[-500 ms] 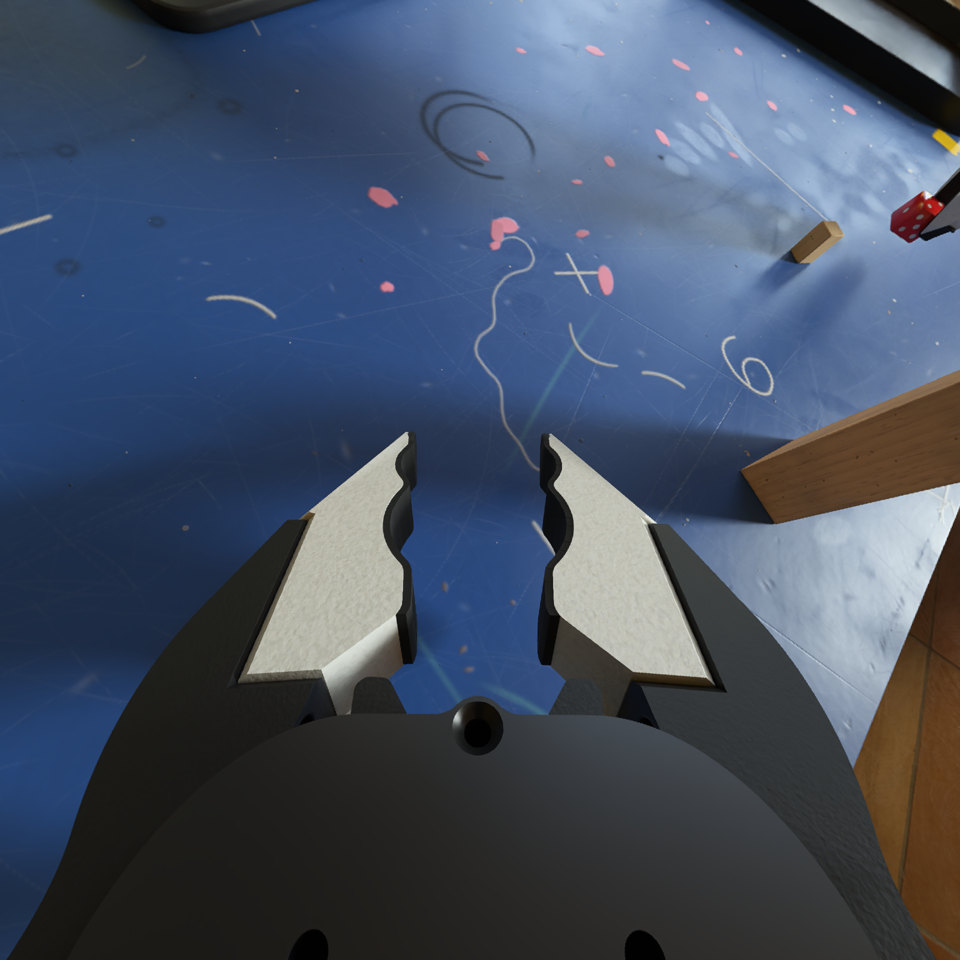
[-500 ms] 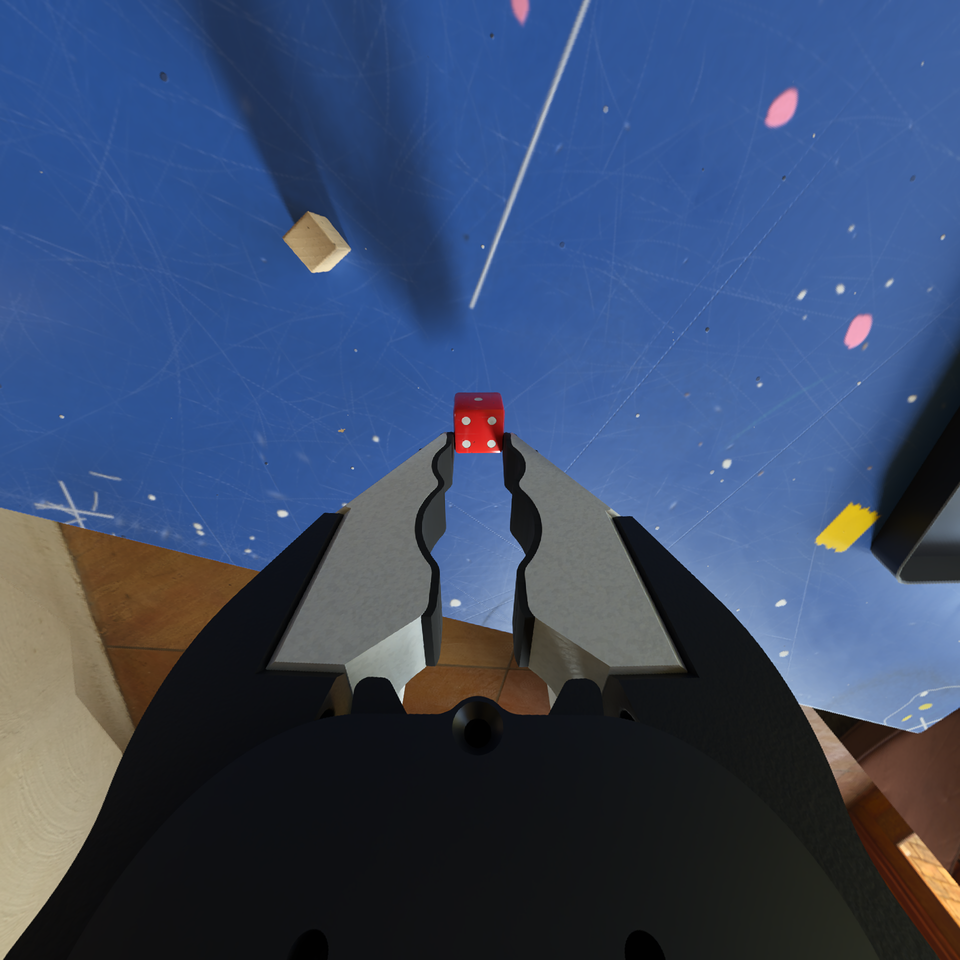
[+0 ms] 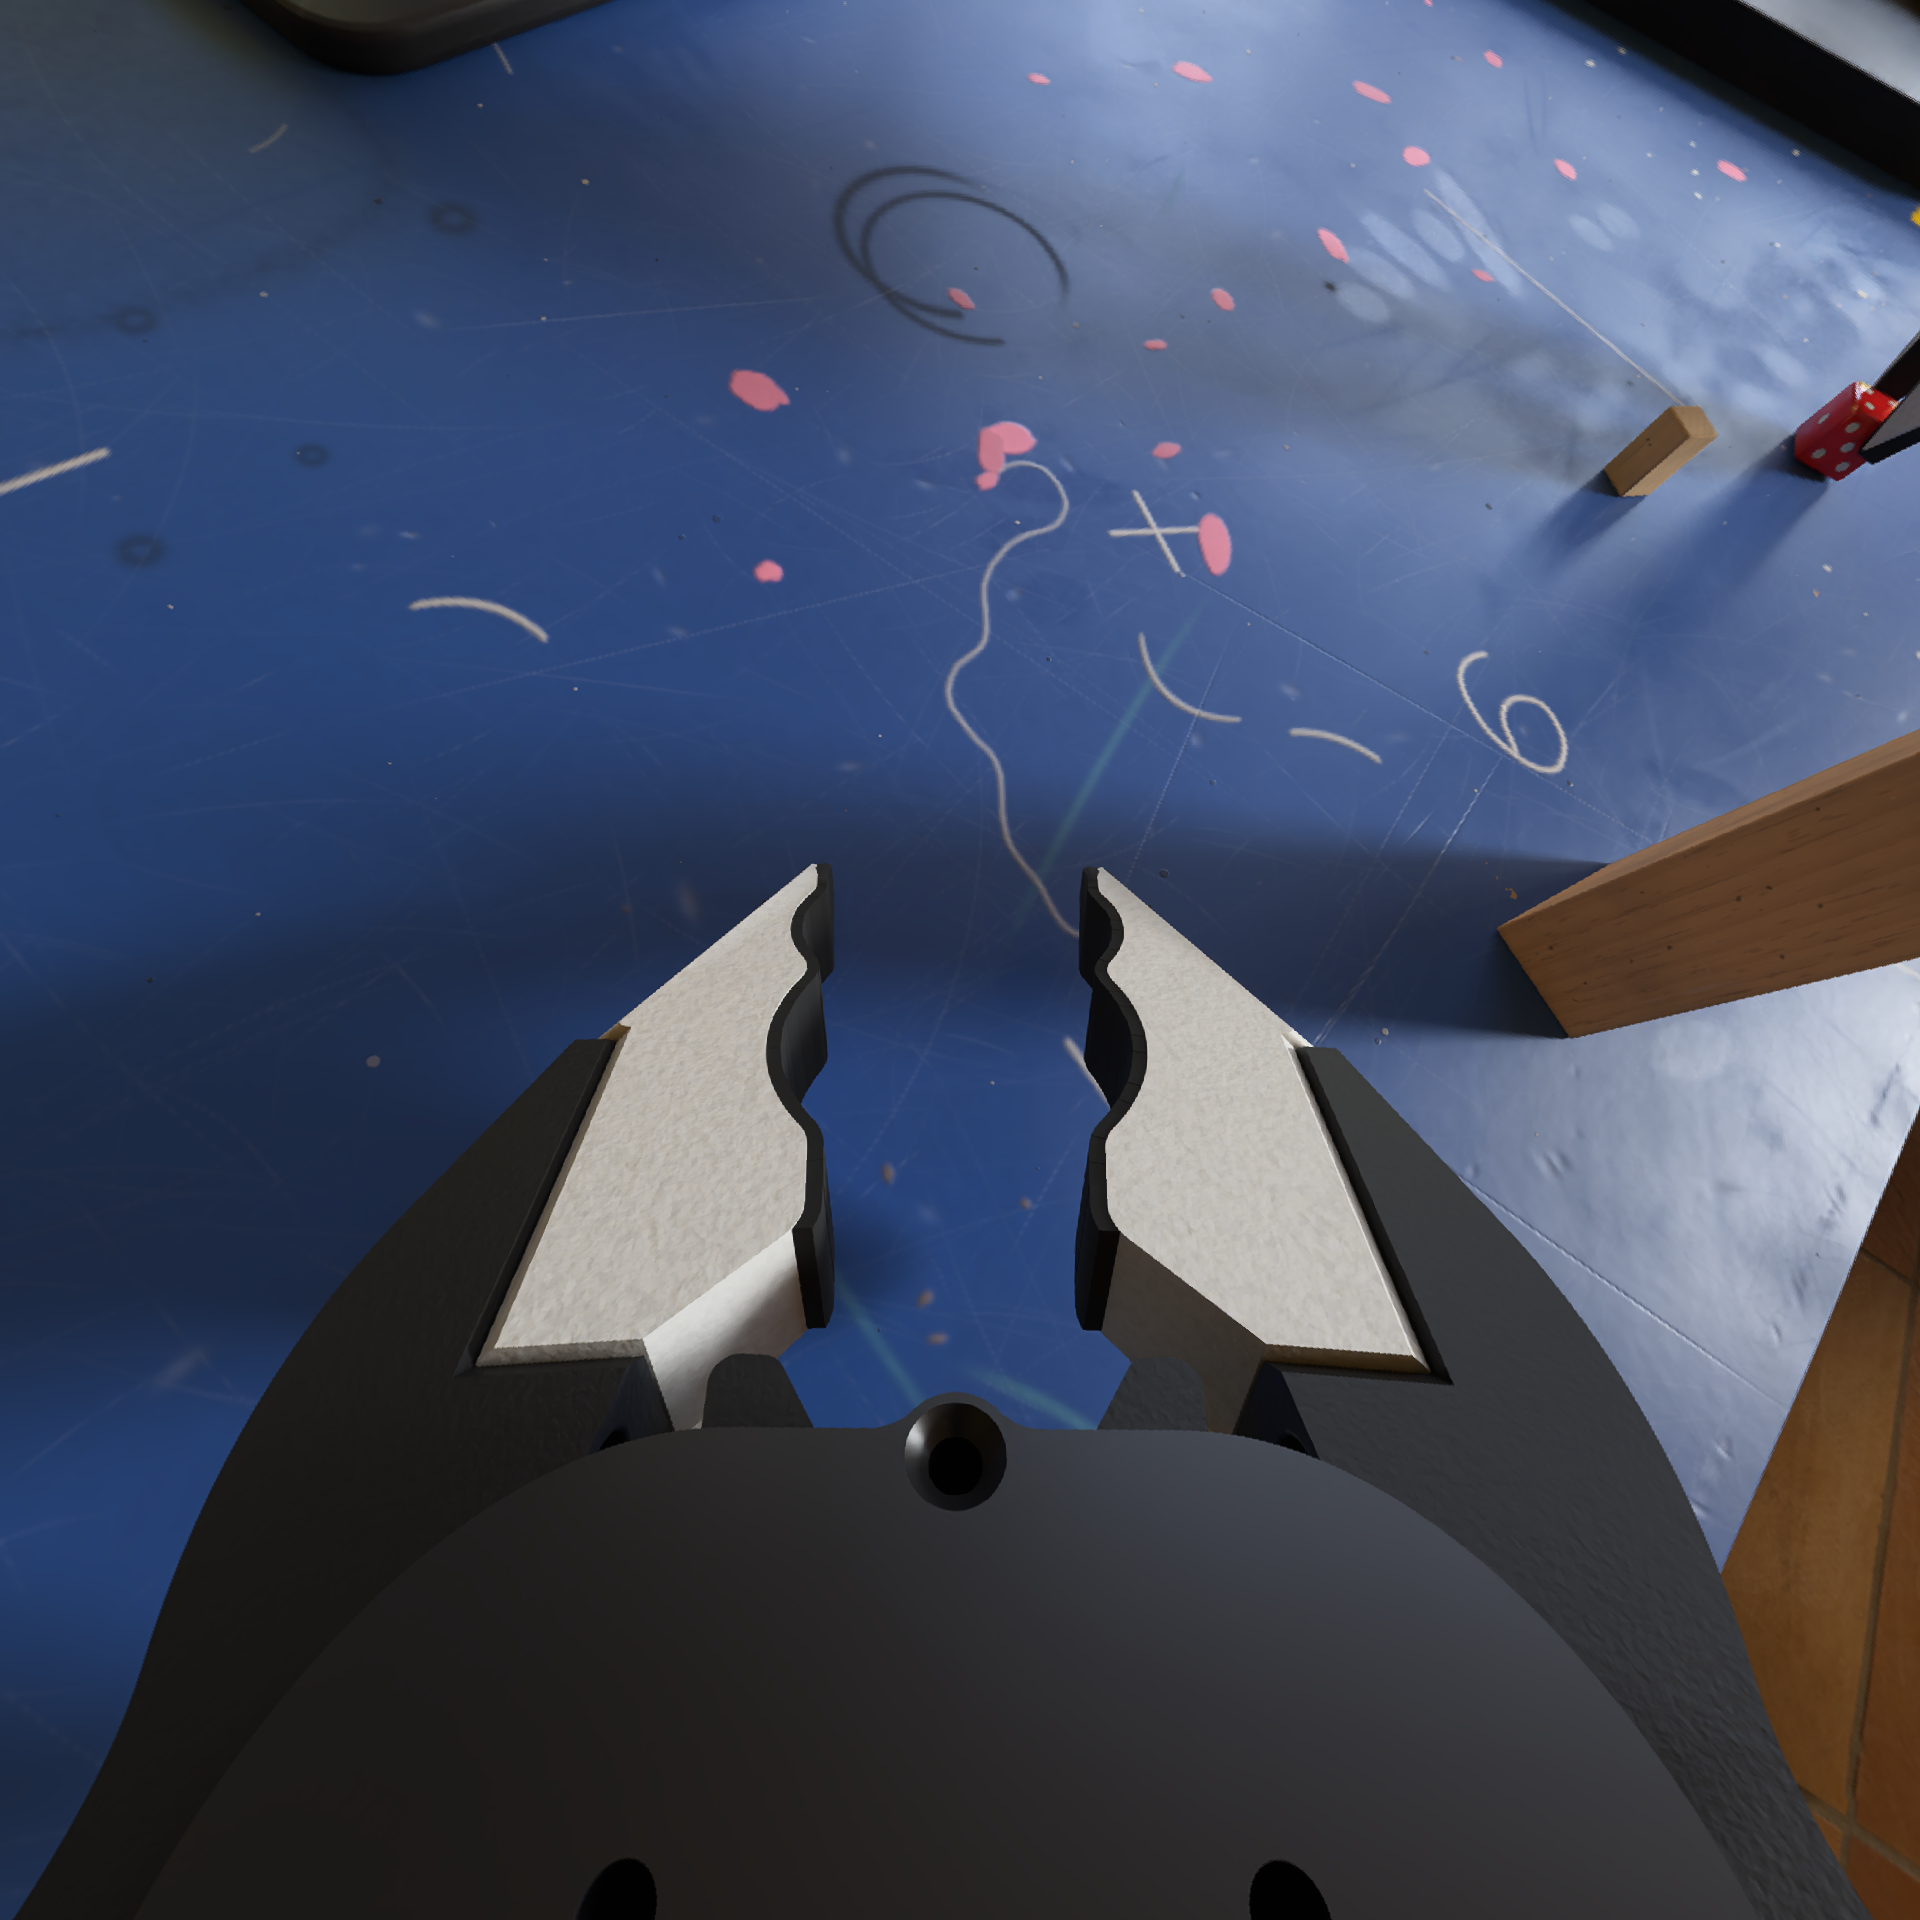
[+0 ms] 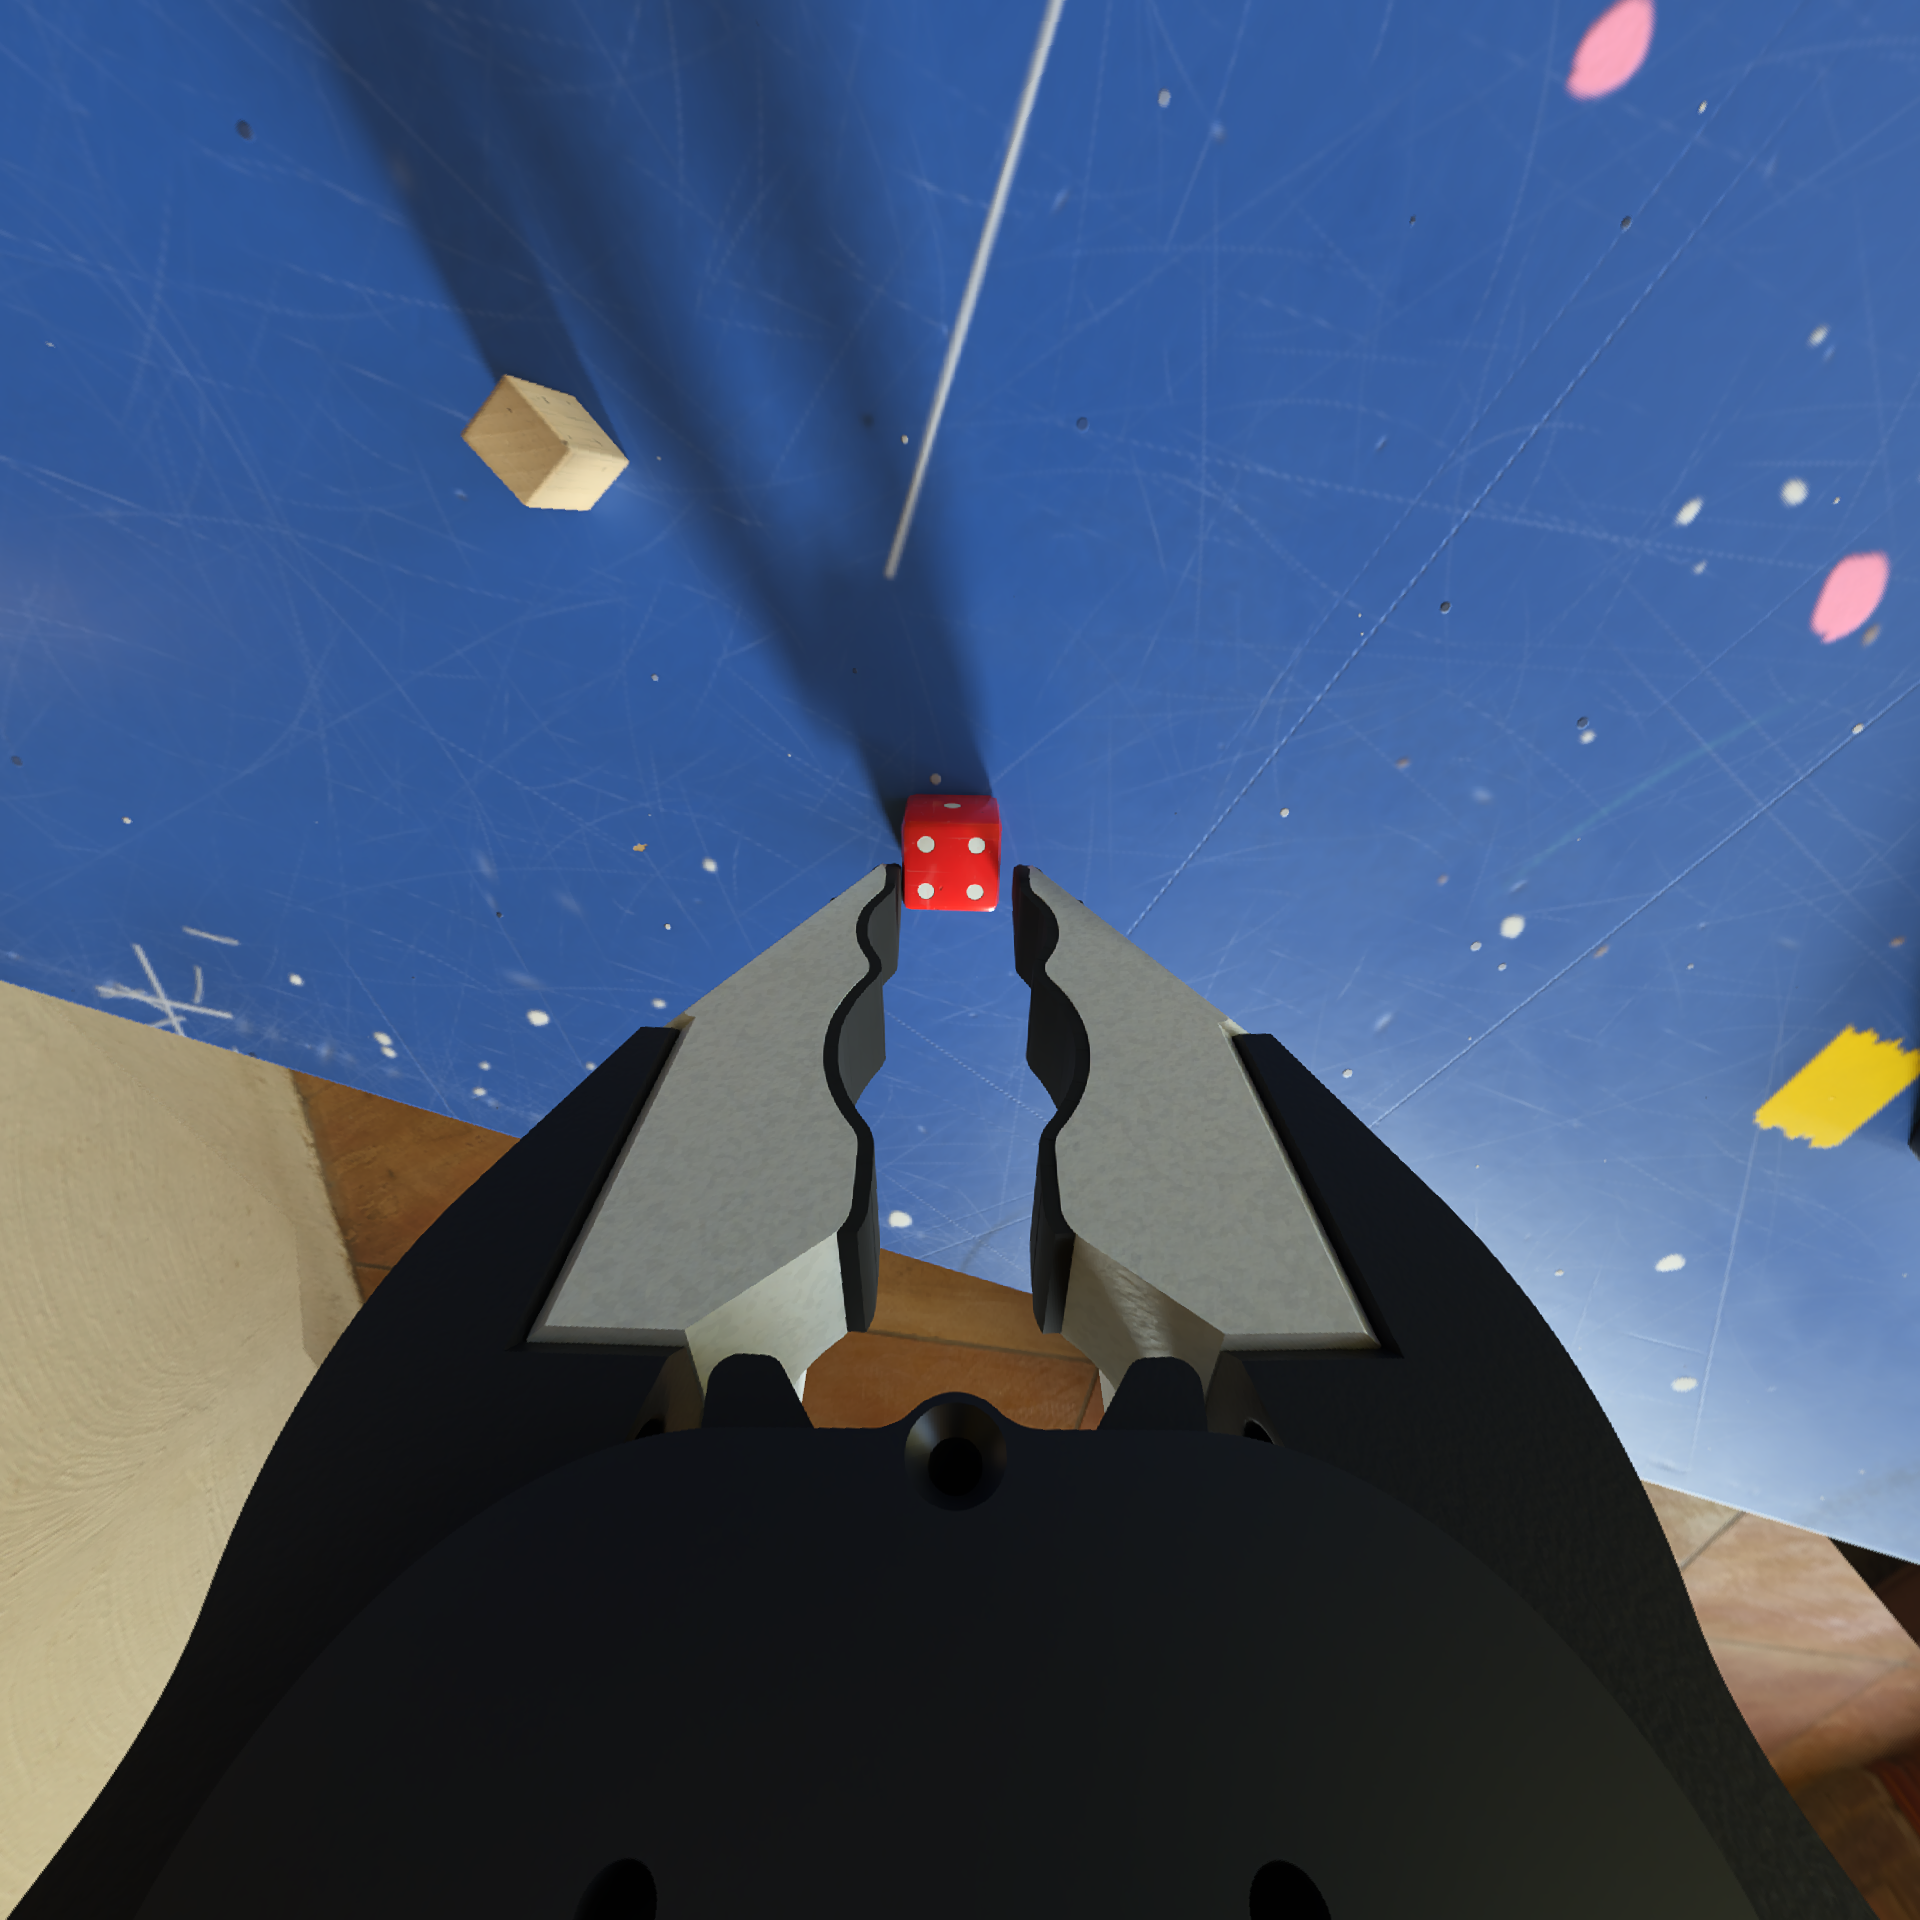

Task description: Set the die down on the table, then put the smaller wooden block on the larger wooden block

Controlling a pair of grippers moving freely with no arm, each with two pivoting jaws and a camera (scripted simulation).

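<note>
Blue table (image 4: 1351,416) surface, heavily scratched, marked with pink flecks, white chalk-like scribbles, dark ring marks, and one yellow tape patch (image 4: 1834,1086) near the right edge in the right wrist view. Terracotta floor tiles (image 4: 416,1164) show past the table edge, with a pale plaster wall (image 4: 135,1299) at left. A dark object (image 3: 416,26) sits at the far edge in the left wrist view.

Right gripper (image 4: 954,883): jaws parted, a visible gap on each side of the red die (image 4: 951,852), which rests on the table between the fingertips, its shadow meeting it at the base. Half a second ago the jaws were pinched on the die and it hung above the surface; now it is released and set down.

Smaller wooden block (image 4: 545,445) lies on the table up and to the left of the die, well apart. In the left wrist view it (image 3: 1660,449) sits near the die (image 3: 1841,445).

Larger wooden block (image 3: 1745,894) enters from the right edge of the left wrist view, lying on the table.

Left gripper (image 3: 954,899): jaws apart, holding nothing, over bare table; unchanged from the earlier frame.
</note>
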